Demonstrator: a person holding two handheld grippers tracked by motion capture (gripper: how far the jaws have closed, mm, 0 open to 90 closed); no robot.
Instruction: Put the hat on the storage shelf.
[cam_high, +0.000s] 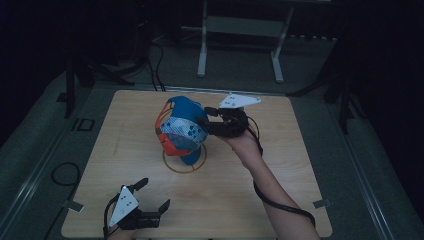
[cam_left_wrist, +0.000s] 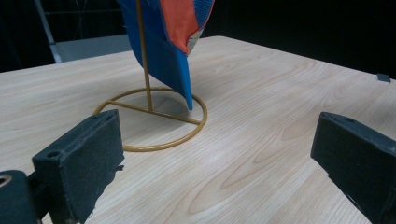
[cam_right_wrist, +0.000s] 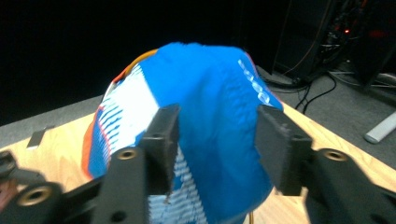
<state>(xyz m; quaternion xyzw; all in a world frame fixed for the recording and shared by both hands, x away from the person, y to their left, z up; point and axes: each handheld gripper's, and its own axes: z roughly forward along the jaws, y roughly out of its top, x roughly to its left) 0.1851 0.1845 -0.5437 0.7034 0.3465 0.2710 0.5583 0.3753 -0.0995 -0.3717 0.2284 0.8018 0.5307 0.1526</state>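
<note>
A blue cap (cam_high: 182, 125) with orange trim and white mesh panels hangs on a gold wire stand (cam_high: 185, 172) with a ring base, mid-table. My right gripper (cam_high: 207, 120) reaches it from the right. In the right gripper view the cap (cam_right_wrist: 210, 84) bulges between the parted jaws of that gripper (cam_right_wrist: 217, 135), which stands open. My left gripper (cam_high: 154, 193) rests open near the table's front left edge, apart from the stand. The left gripper view shows its jaws (cam_left_wrist: 219, 140) wide apart on bare wood, with the stand's ring (cam_left_wrist: 140, 148) and the cap's brim (cam_left_wrist: 163, 51) ahead.
The wooden table (cam_high: 250, 200) has tape marks at its front corners (cam_high: 322, 203). Behind it stand a white-legged frame (cam_high: 202, 50) and dark tripod legs, with cables (cam_high: 157, 65) on the floor. The right gripper's cable (cam_high: 280, 202) trails along the forearm.
</note>
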